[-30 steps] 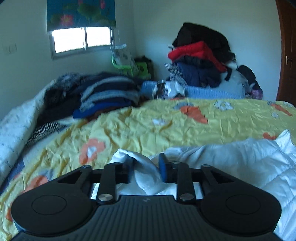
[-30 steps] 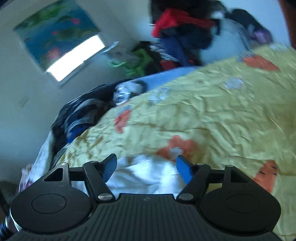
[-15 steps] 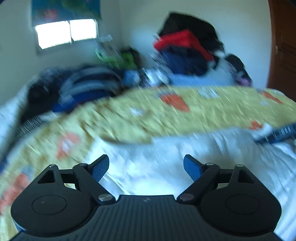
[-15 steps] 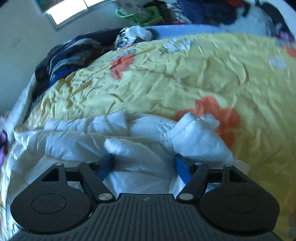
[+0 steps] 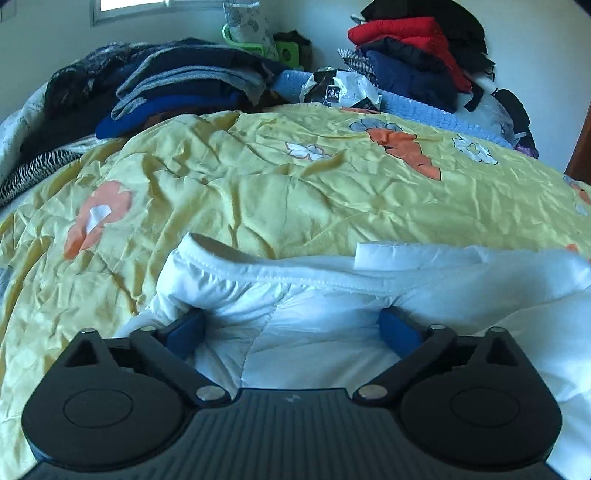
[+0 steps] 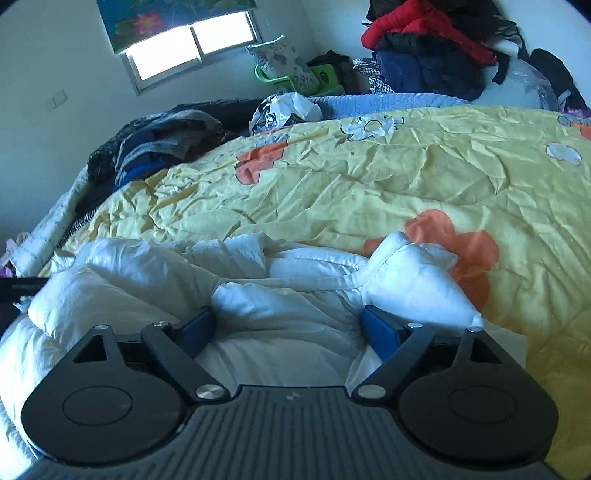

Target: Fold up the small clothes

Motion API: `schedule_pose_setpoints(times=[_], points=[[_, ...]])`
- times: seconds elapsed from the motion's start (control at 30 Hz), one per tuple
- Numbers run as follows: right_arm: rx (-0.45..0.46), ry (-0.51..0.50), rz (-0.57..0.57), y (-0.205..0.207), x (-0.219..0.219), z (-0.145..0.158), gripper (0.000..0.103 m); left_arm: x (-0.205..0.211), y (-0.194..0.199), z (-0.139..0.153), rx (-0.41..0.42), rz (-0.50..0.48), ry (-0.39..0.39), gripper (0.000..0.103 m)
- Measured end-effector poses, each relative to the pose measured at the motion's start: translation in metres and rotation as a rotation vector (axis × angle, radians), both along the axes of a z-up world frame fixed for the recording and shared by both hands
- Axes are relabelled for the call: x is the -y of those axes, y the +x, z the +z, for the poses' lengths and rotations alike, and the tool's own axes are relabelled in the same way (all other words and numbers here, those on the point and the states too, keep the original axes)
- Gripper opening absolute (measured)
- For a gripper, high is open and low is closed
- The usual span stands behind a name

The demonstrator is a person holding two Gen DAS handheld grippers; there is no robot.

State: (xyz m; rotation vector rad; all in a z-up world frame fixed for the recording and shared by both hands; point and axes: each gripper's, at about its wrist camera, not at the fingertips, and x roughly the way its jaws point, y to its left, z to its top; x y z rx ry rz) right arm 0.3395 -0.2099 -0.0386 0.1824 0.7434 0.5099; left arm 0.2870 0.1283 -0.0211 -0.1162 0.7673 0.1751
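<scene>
White padded garment point(image 5: 332, 295) lies rumpled, spread on the yellow quilt point(image 5: 258, 184)

Yellow quilt point(image 5: 295, 192) lies bare ahead — clothes piles point(image 5: 177, 88) crowd its far edge.

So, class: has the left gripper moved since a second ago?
Yes. The left gripper has dipped down toward the white garment: the window has slid to the top edge, and its fingers now stand open.

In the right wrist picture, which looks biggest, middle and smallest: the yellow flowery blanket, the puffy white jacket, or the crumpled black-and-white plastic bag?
1. Yellow flowery blanket: covers most of the view.
2. Puffy white jacket: looks large, but it lies closest to the camera, so part of that is nearness.
3. Crumpled black-and-white plastic bag: smallest, though also farthest away.
</scene>
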Motion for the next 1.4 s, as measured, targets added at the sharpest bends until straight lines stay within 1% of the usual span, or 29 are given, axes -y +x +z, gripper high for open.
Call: schedule_pose_setpoints(times=[0.1, 0.13, 0.17, 0.23, 0.27, 0.33, 0.37, 0.4, 0.47, 0.5, 0.53, 0.6, 0.67, 0.7, 0.73, 0.77, 0.8, 0.83, 0.9, 0.97, 1.03, 1.13, 1.2, 1.23, 1.27, 1.3, 1.33, 1.37, 1.4], points=[[-0.020, 0.032, -0.015, 0.002, 0.007, 0.003, 0.084, 0.007, -0.003, -0.009, 0.042, 0.005, 0.057, 0.103], [-0.023, 0.029, -0.032, 0.001, 0.009, 0.006, 0.078, 0.010, -0.003, -0.010, 0.049, 0.005, 0.081, 0.103], [-0.027, 0.028, -0.064, 0.000, 0.012, 0.010, 0.075, 0.012, -0.003, -0.010, 0.051, 0.006, 0.096, 0.103], [-0.021, 0.018, -0.148, -0.009, 0.017, 0.024, 0.076, 0.014, -0.005, -0.007, 0.057, 0.019, 0.116, 0.103], [-0.002, 0.016, -0.167, -0.015, 0.017, 0.034, 0.078, 0.016, -0.007, -0.004, 0.064, 0.030, 0.142, 0.103], [0.062, 0.036, -0.127, -0.031, 0.014, 0.057, 0.078, 0.027, -0.019, 0.008, 0.087, 0.070, 0.213, 0.101], [0.093, 0.047, -0.089, -0.039, 0.009, 0.073, 0.080, 0.033, -0.030, 0.017, 0.108, 0.084, 0.229, 0.101], [0.111, 0.057, -0.052, -0.045, 0.004, 0.084, 0.082, 0.040, -0.043, 0.028, 0.139, 0.077, 0.220, 0.101], [0.125, 0.080, 0.021, -0.050, -0.009, 0.101, 0.097, 0.054, -0.069, 0.047, 0.207, 0.043, 0.172, 0.102], [0.121, 0.096, 0.058, -0.049, -0.019, 0.106, 0.099, 0.062, -0.079, 0.053, 0.222, 0.006, 0.151, 0.102], [0.102, 0.115, 0.087, -0.046, -0.030, 0.109, 0.100, 0.073, -0.085, 0.056, 0.214, -0.043, 0.144, 0.102], [0.014, 0.147, 0.161, -0.031, -0.059, 0.101, 0.100, 0.092, -0.085, 0.050, 0.153, -0.118, 0.166, 0.102], [-0.085, 0.137, 0.200, -0.015, -0.087, 0.085, 0.096, 0.102, -0.079, 0.037, 0.092, -0.131, 0.186, 0.102], [-0.142, 0.127, 0.206, -0.006, -0.100, 0.072, 0.094, 0.103, -0.076, 0.030, 0.070, -0.127, 0.177, 0.102], [-0.182, 0.105, 0.206, 0.001, -0.109, 0.060, 0.094, 0.099, -0.073, 0.025, 0.053, -0.122, 0.149, 0.102], [-0.197, 0.059, 0.199, 0.006, -0.117, 0.047, 0.094, 0.093, -0.070, 0.020, 0.041, -0.116, 0.113, 0.103], [-0.177, 0.007, 0.194, 0.009, -0.123, 0.036, 0.093, 0.087, -0.068, 0.015, 0.037, -0.110, 0.078, 0.103], [-0.156, -0.006, 0.193, 0.011, -0.125, 0.028, 0.093, 0.082, -0.065, 0.011, 0.038, -0.108, 0.059, 0.103], [-0.170, 0.038, 0.165, 0.019, -0.123, 0.020, 0.095, 0.078, -0.061, 0.002, 0.049, -0.106, 0.059, 0.103], [-0.166, 0.050, 0.168, 0.021, -0.124, 0.016, 0.100, 0.076, -0.057, -0.007, 0.067, -0.099, 0.061, 0.103], [-0.122, 0.006, 0.171, 0.022, -0.132, 0.012, 0.100, 0.078, -0.053, -0.012, 0.069, -0.085, 0.067, 0.103], [-0.076, -0.036, 0.174, 0.008, -0.133, 0.011, 0.100, 0.079, -0.056, -0.013, 0.084, -0.085, 0.076, 0.103], [-0.067, -0.028, 0.119, -0.005, -0.119, 0.023, 0.090, 0.077, -0.066, -0.006, 0.101, -0.054, 0.081, 0.103], [-0.070, -0.017, 0.091, -0.013, -0.110, 0.033, 0.084, 0.076, -0.077, 0.001, 0.118, -0.028, 0.083, 0.103], [-0.058, 0.025, 0.077, -0.026, -0.095, 0.047, 0.084, 0.074, -0.092, 0.008, 0.147, -0.011, 0.073, 0.103], [-0.031, 0.066, 0.076, -0.038, -0.080, 0.059, 0.085, 0.070, -0.111, 0.017, 0.186, 0.001, 0.051, 0.103], [0.001, 0.101, 0.076, -0.053, -0.066, 0.070, 0.090, 0.066, -0.127, 0.025, 0.220, 0.013, 0.022, 0.103], [0.033, 0.131, 0.070, -0.069, -0.049, 0.079, 0.102, 0.061, -0.145, 0.031, 0.245, 0.031, -0.015, 0.103], [0.051, 0.156, 0.057, -0.086, -0.029, 0.084, 0.103, 0.055, -0.162, 0.034, 0.262, 0.057, -0.058, 0.103]])
